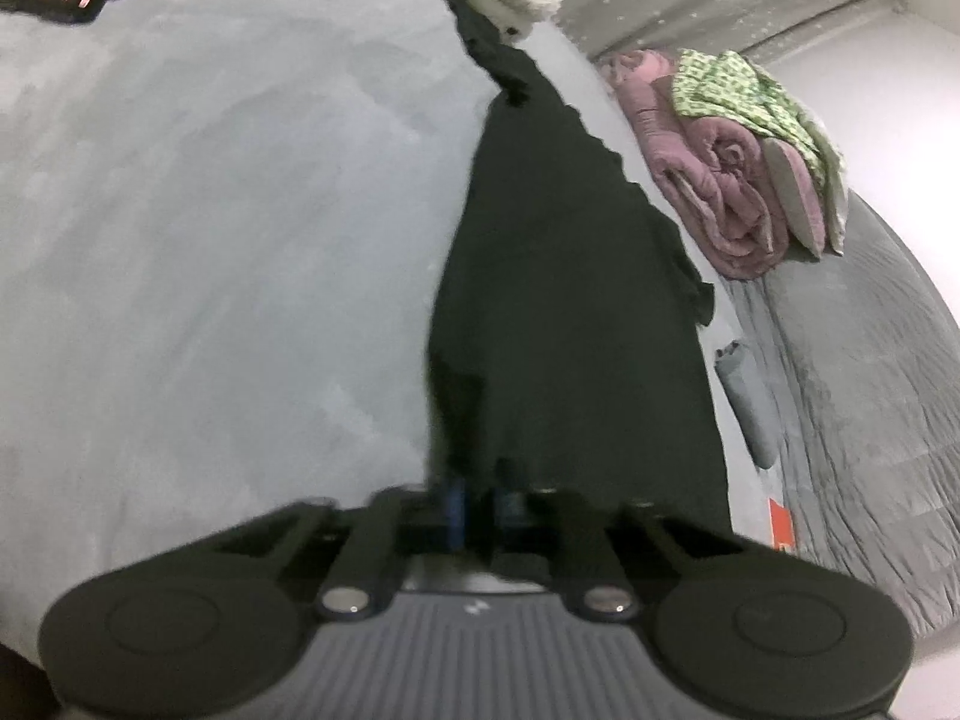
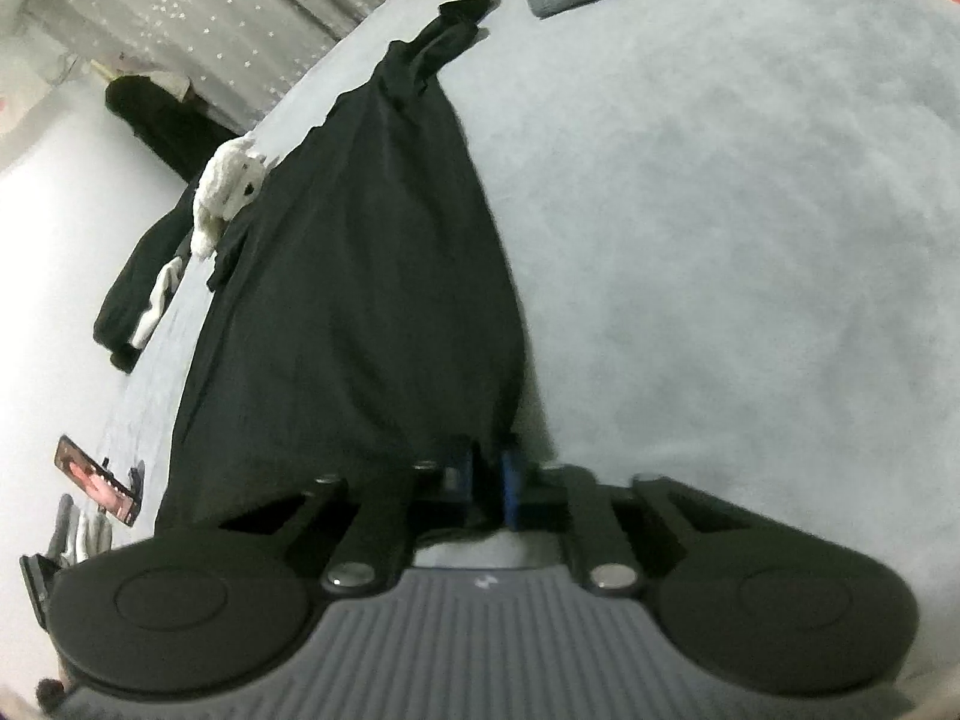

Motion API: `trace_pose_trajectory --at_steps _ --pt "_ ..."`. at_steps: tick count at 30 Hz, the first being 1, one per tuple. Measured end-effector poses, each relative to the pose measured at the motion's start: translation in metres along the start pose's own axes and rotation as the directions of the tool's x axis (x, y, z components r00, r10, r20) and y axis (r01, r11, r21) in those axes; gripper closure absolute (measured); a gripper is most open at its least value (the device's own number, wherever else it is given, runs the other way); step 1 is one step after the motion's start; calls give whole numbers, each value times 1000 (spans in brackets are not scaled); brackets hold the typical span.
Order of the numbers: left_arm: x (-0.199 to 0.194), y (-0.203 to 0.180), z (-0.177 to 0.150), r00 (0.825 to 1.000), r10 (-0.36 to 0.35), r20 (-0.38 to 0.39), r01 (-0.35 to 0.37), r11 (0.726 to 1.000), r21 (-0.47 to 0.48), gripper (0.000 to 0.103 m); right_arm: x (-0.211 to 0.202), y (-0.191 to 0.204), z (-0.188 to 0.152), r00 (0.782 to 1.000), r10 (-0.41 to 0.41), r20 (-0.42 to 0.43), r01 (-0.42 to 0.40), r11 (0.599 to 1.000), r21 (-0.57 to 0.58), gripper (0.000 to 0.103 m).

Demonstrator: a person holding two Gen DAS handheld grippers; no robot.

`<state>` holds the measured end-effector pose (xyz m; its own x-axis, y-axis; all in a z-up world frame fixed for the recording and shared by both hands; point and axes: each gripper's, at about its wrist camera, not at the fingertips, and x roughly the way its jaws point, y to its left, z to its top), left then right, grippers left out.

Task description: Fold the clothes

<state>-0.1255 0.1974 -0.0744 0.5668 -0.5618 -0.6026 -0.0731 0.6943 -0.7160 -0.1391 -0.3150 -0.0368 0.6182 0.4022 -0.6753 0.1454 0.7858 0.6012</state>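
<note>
Both grippers pinched the near edge of a black garment, the left gripper at one corner and the right gripper at the other, fingers pressed together on the cloth. The garment stretched long across the grey bed toward its far edge, narrowed as if doubled lengthwise, though I could not be sure; cross folds seemingly remained. Only the left view showed a pink blanket; only the right showed a phone and dark clothes.

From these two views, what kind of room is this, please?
Most likely a bedroom: a wide grey bed cover with the black garment spread on it, a rolled pink blanket, and a star-dotted curtain behind.
</note>
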Motion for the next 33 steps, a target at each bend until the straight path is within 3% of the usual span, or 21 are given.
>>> trace_pose_trajectory --at_steps 10,21,25,33 --pt "-24 -13 8 1000 19 6 -18 997 -74 99 -27 20 5 998 10 70 -2 994 -112 98" --pt "-60 -41 6 999 22 25 -22 999 24 99 -56 43 11 996 21 82 -3 977 -213 98" --pt "-65 -44 -1 999 37 -4 -37 997 68 99 -56 47 5 999 -26 48 38 968 -250 98" --pt "-44 -37 -17 984 166 -62 -154 974 168 99 -31 51 -8 984 -172 -36 150 928 -341 98"
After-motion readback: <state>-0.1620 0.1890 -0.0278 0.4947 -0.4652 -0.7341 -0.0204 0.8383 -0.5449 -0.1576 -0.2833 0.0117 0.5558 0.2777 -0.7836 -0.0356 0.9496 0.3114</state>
